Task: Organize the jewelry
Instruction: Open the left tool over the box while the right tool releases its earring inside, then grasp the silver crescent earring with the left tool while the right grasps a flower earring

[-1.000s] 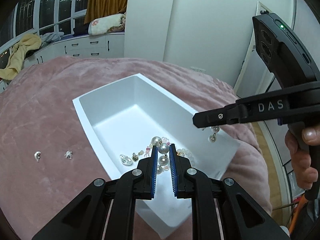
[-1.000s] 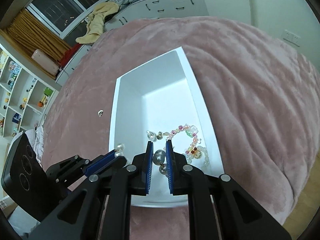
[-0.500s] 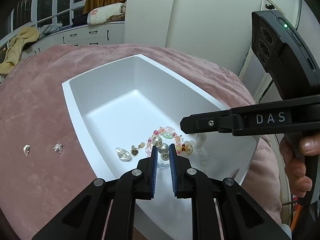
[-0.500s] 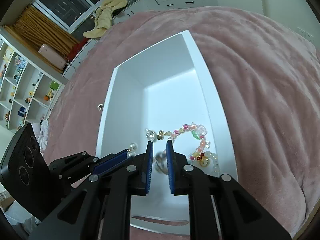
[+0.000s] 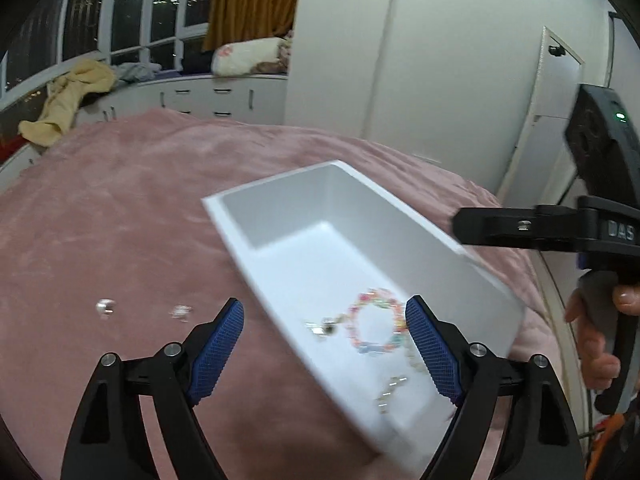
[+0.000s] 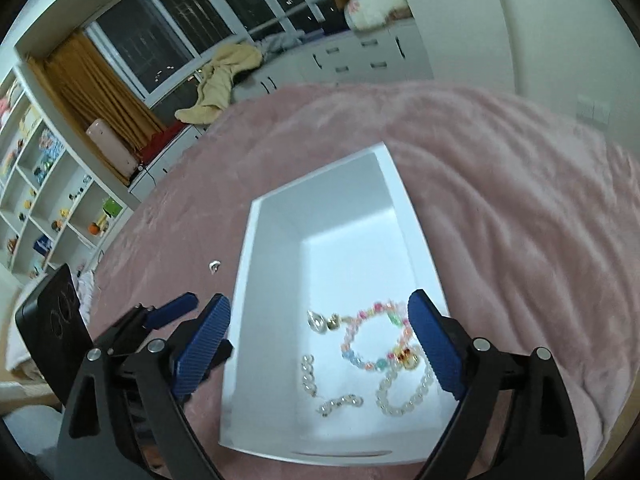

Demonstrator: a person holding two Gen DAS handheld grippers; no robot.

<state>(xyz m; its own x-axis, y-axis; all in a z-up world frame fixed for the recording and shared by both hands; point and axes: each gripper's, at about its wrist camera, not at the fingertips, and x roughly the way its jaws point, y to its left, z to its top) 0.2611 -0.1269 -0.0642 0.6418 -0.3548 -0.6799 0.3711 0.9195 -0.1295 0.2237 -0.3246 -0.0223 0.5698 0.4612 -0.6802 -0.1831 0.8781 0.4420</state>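
A white rectangular box [image 5: 472,268] [image 6: 244,280] stands on the pink blanket. Inside lie a coloured bead bracelet [image 5: 374,322] [image 6: 374,340], a pearl strand [image 6: 404,392], a second short pearl piece [image 6: 340,400] and small charms [image 6: 320,322]. Two small silver earrings [image 5: 105,306] [image 5: 181,312] lie on the blanket left of the box; one shows in the right wrist view [image 6: 214,266]. My left gripper [image 5: 324,336] is open and empty above the box's near left rim. My right gripper [image 6: 320,332] is open and empty above the box.
The pink blanket [image 5: 100,208] covers the bed. White drawers [image 5: 216,98] and a window run along the far side. A yellow garment [image 6: 224,80] lies on the sill. Shelves [image 6: 36,184] stand at the left. The right gripper's body [image 5: 560,228] sits at the box's right.
Both grippers were shut on a pearl strand over the box; both have opened wide and pulled back. The pearls now lie in the box.
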